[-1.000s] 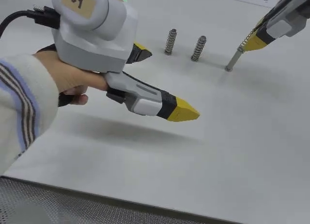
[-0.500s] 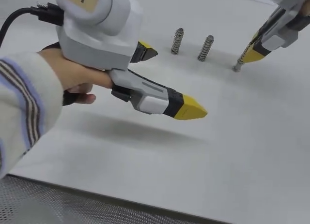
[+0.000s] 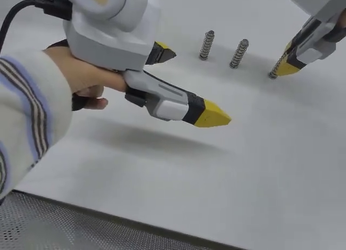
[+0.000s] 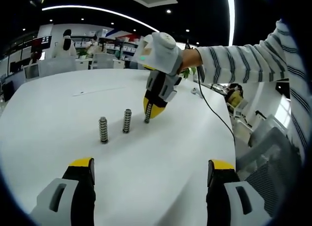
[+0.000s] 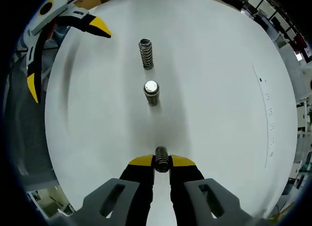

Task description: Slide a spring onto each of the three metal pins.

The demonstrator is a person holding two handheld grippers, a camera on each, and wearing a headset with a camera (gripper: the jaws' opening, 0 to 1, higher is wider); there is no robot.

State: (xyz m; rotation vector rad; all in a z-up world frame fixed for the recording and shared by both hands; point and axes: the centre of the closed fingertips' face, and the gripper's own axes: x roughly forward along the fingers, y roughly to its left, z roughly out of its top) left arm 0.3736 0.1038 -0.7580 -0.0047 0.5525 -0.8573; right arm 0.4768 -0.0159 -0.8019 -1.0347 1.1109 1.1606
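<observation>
Three metal pins stand upright in a row on the white table (image 3: 259, 169). The two left pins (image 3: 206, 45) (image 3: 238, 54) each carry a spring. My right gripper (image 3: 285, 68) is shut on the spring (image 3: 275, 71) around the third pin, low near the tabletop. In the right gripper view its jaws pinch that spring (image 5: 161, 159), with the other two sprung pins (image 5: 151, 92) (image 5: 146, 53) beyond. My left gripper (image 3: 186, 83) hovers open over the table with nothing between its jaws. The left gripper view has the three sprung pins (image 4: 103, 130) (image 4: 127, 120) (image 4: 147, 113) ahead.
A perforated grey mat (image 3: 65, 228) borders the table's near edge. A black cable (image 3: 16, 15) trails from the left gripper. Other white tables (image 4: 58, 65) and a person stand far behind.
My right gripper has come down along the third pin with the spring; the bare lower part of the pin is now covered. The left gripper stays open, roughly in place.
</observation>
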